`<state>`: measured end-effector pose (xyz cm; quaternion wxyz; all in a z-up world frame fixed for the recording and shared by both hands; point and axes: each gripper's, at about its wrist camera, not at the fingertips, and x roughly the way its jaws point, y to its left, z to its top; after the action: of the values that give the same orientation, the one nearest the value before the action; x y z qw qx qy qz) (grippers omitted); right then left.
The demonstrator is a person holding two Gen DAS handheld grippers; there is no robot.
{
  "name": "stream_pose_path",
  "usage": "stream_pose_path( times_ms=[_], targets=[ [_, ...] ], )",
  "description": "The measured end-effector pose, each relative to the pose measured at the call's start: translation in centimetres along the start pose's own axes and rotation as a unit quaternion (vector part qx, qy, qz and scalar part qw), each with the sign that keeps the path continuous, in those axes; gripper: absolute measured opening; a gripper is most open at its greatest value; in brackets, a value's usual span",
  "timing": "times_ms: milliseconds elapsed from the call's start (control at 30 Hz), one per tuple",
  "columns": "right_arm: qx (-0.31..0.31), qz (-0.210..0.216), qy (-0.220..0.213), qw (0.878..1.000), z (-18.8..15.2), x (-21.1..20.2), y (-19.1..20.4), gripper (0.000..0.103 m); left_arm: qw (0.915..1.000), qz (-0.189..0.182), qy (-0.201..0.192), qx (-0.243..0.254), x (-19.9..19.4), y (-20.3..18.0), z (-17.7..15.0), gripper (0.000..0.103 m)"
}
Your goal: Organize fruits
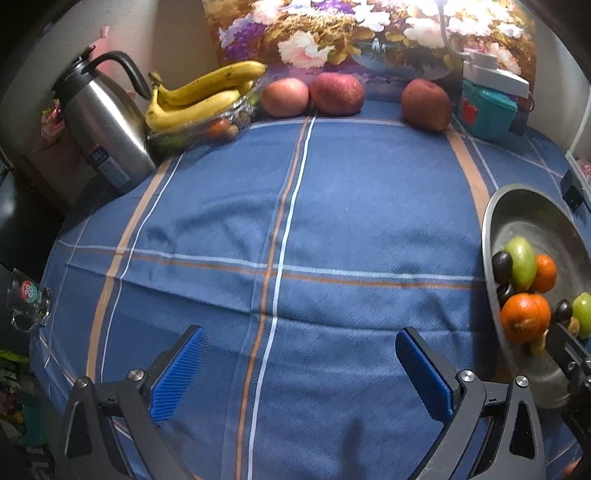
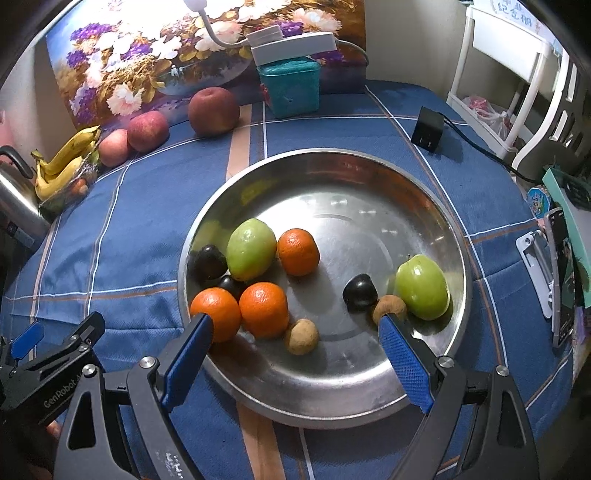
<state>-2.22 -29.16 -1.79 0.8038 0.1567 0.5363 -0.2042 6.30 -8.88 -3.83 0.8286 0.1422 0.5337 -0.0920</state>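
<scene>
In the middle of the right wrist picture sits a big round metal plate (image 2: 436, 206) on a blue cloth with stripes (image 2: 129, 240). The plate holds three oranges (image 2: 263, 309), two green apples (image 2: 251, 248), some dark plums (image 2: 359, 293) and two small brown fruits (image 2: 301, 336). The right gripper (image 2: 295, 328) hangs over the near side of the plate. Its blue fingers (image 2: 404, 363) stand wide apart and hold nothing.

In the lower left of that picture, the word "GenRobot" is printed in white on the black body of the left gripper (image 2: 59, 354).

In the left wrist picture, the left gripper (image 1: 301, 356) is over bare cloth at the bottom, fingers wide apart and empty.

At the top of that picture, three red apples (image 1: 336, 93) sit in a row by a flower painting (image 1: 369, 33). Yellow bananas (image 1: 199, 96) lie in the upper left, next to a shiny kettle (image 1: 107, 125). A teal box (image 1: 485, 109) stands in the upper right. Its label is too blurry to read.
</scene>
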Motion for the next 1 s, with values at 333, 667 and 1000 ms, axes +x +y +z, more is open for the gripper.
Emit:
stream_pose_path(
  times_ms=[333, 667, 1000],
  targets=[
    [0.006, 0.006, -0.005, 1.000, -2.2, -1.4, 0.3, 0.091, 0.9992, 0.015, 0.033, 0.019, -0.9, 0.6, -2.5, 0.103],
    [-0.017, -0.004, -0.011, 1.000, -4.8, -3.1, 0.8, 0.091, 0.9996, 0.000, 0.023, 0.019, -3.1, 1.5, -4.7, 0.103],
    [-0.036, -0.006, -0.004, 0.999, -6.6, -3.1, 1.7, 0.091, 0.9997, -0.008, 0.024, 0.001, -3.4, 2.7, -5.5, 0.103]
  ],
)
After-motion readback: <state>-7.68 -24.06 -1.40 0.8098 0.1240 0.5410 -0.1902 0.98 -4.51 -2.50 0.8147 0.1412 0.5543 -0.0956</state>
